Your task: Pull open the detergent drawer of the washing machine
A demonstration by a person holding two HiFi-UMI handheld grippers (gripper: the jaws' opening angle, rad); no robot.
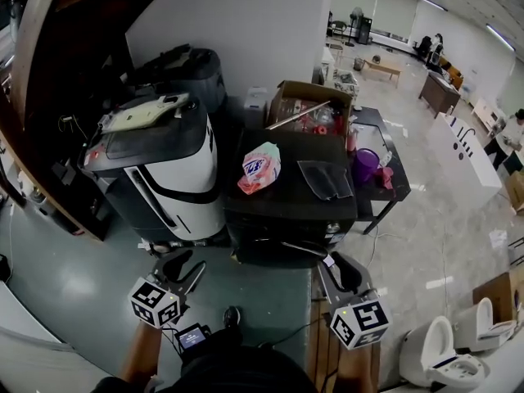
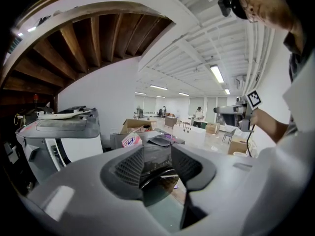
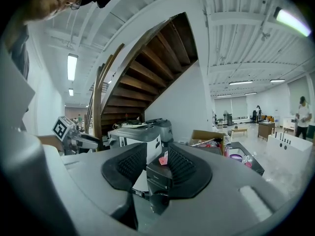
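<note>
Left of centre in the head view: white-and-black washing machine (image 1: 176, 182) with a dark grey lid, its right edge just beside the black tabletop (image 1: 286, 201). Its detergent drawer cannot be picked out in any view.

Edges and room: dark wood panelling closes the upper left. Bare teal floor (image 1: 254, 289) lies between the machine's front and both grippers. Pale tiled floor (image 1: 442, 219) opens to the right, with a white toilet (image 1: 442, 354) at the lower right.

On the tabletop:
- Centre: a soft pink detergent pouch (image 1: 260, 168) with a blue printed label, too small to read.
- Right of the pouch: a folded dark grey cloth (image 1: 325, 178).
- Far edge: an open brown cardboard box (image 1: 315, 105).

Lower left: left gripper (image 1: 180, 266), jaws a little apart with nothing between them. It points toward the machine and is well apart from it.

Lower right of centre: right gripper (image 1: 345, 270), jaws likewise parted and empty, facing the tabletop's near edge.

The left gripper's cube (image 1: 154, 301) shows black-and-white square markers. No lettering on it or on the machine can be read.
</note>
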